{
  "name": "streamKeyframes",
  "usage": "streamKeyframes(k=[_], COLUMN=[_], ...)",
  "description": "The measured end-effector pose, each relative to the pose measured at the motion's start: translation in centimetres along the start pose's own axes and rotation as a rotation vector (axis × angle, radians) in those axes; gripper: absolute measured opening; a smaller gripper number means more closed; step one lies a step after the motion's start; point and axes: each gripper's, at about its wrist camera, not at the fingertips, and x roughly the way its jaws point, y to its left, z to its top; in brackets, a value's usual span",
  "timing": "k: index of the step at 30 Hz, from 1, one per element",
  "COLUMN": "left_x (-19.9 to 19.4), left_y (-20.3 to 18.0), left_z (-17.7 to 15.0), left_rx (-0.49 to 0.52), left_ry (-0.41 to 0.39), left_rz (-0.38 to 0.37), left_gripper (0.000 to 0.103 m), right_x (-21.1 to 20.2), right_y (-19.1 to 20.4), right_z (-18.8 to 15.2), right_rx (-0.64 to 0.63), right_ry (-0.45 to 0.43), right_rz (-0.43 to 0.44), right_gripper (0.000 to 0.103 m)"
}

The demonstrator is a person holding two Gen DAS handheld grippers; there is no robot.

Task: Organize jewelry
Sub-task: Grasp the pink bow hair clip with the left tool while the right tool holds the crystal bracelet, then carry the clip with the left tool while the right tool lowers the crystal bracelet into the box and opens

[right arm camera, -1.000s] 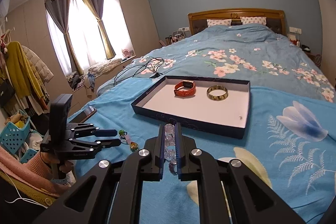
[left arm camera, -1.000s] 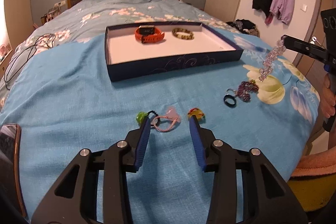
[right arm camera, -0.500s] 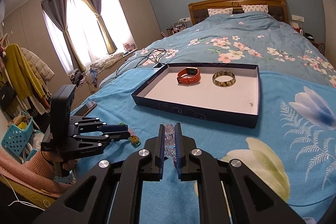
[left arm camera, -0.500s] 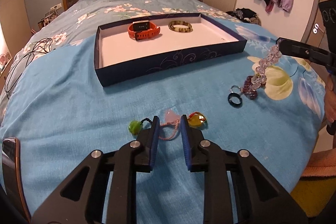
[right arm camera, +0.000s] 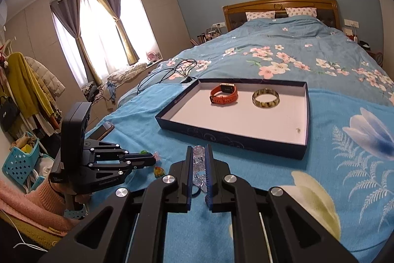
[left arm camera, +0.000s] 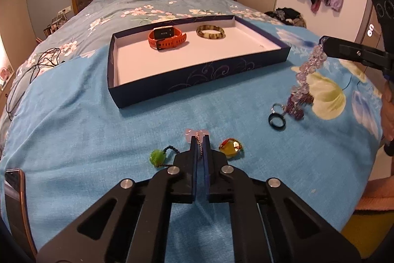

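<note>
Left gripper [left arm camera: 201, 142] had just closed on the pink braided bracelet [left arm camera: 197, 134]; right gripper [right arm camera: 198, 159] was clamped on the clear bead bracelet [right arm camera: 199, 165] near the tray [right arm camera: 229, 137].

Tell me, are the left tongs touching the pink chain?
Touching. The left wrist view shows the left tongs shut on the pink chain, pads pressing both sides.

A phone [left arm camera: 14, 208] is cut by the left edge.

Pink bracelet [left arm camera: 200, 139] pinched on blanket; clear bead strand [left arm camera: 309, 65] dangles.
</note>
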Motion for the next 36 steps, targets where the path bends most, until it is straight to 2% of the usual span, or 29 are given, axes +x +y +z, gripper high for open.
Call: streamKeyframes(k=[9, 16, 25, 36], left_x=[-1.8, -2.3, -1.4, 1.6], left_y=[1.1, 1.3, 2.2, 3.1], left_z=[2.4, 4.9, 7.9, 9.9], left_rx=[-0.048, -0.033, -0.032, -0.041], left_ry=[-0.078, -0.128, -0.153, -0.132], left_rz=[-0.039, -0.025, -0.013, -0.002], left_gripper=[0.005, 0.005, 0.005, 0.005], right_x=[0.0, 1.2, 3.3, 6.7], right_y=[-0.2, -1.4, -3.5, -5.5], right_z=[2.9, 5.1, 7.4, 8.8], right_rx=[-0.035, -0.035, -0.017, 0.012], right_ry=[-0.048, -0.064, -0.059, -0.032], right_rz=[-0.022, -0.048, -0.078, -0.113], right_gripper=[0.008, 0.008, 0.008, 0.008])
